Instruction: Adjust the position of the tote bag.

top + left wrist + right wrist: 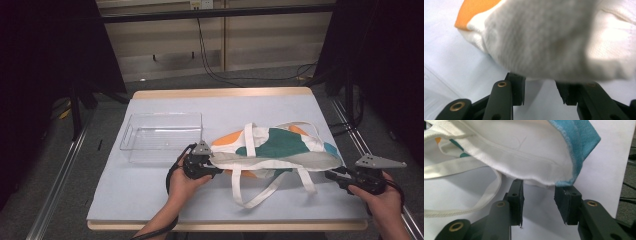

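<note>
Your hands come in from the near edge, each with a tool at one end of the tote bag (277,147), which lies flat on the pale surface (150,192), right of centre, its straps trailing toward you. Left tool (209,161): jaws apart, bag's left hem just beyond them, white cloth (544,40) hanging over the gap, not pinched. Right tool (334,175): jaws apart too, the blue corner (579,147) sitting just above its right jaw. By the look of it you are at the approach, 2 grasps not yet made. Next you need to push each tool forward so the hem slides between the jaws, then close both before lifting.

For room: the right tool sits close to the surface's right edge, so draw inward. On the left, the clear bin (162,136) stands just behind your left tool; lift clear of its wall. Watch the loose strap (260,192) near you.
</note>
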Demonstrator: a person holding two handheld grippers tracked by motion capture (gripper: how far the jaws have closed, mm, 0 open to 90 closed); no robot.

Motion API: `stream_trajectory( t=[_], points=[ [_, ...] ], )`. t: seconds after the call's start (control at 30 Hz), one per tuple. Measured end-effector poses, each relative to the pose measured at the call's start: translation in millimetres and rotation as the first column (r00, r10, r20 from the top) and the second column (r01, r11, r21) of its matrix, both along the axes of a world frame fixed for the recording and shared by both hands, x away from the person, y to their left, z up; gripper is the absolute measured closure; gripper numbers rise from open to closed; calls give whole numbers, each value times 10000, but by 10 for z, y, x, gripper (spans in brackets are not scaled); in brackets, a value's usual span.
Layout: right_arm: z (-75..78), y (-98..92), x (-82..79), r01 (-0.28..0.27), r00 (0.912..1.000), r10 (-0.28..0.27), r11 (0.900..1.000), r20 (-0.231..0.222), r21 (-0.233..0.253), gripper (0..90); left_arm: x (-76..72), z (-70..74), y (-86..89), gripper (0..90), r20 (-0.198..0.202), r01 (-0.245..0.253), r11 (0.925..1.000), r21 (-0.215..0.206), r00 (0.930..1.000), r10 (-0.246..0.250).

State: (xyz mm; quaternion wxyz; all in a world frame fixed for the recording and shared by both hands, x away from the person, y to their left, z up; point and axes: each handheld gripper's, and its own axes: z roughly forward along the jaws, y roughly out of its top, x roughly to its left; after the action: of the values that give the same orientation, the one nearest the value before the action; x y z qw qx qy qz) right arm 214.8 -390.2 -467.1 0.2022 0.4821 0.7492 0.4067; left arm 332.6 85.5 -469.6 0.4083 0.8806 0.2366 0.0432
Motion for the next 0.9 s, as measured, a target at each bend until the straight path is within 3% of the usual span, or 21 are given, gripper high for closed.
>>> stream_trajectory(
  t=[0.13, 0.37, 0.43, 0.67, 0.8, 0.9],
  points=[
    [15, -5, -56, -2, 10000, 2, 10000, -21, -2, 556, -12, -14, 29, 591, -46, 12, 10000, -75, 10000, -12],
    [22, 37, -82, -320, 9994, 320, 9995, -106, 2, 581, -21, -2, 57, 563, -156, 103, 9999, 116, 9998, -102],
    [50, 55, -96, -638, 9979, 639, 9979, -107, 103, 651, -29, -2, 55, 546, -242, 37, 10000, -8, 9997, -38],
    [146, 127, -126, -1100, 9938, 1095, 9935, 179, 289, 830, -48, -4, 54, 521, -312, 101, 9998, 157, 9995, -96],
    [183, 139, -120, -1280, 9915, 1275, 9916, 253, 199, 873, -52, -12, 40, 517, -278, 104, 9999, 47, 9996, -103],
    [216, 150, -112, -1258, 9916, 1248, 9916, 344, 309, 899, -58, -7, 37, 509, -280, 196, 9996, 220, 9994, -190]
  ],
)
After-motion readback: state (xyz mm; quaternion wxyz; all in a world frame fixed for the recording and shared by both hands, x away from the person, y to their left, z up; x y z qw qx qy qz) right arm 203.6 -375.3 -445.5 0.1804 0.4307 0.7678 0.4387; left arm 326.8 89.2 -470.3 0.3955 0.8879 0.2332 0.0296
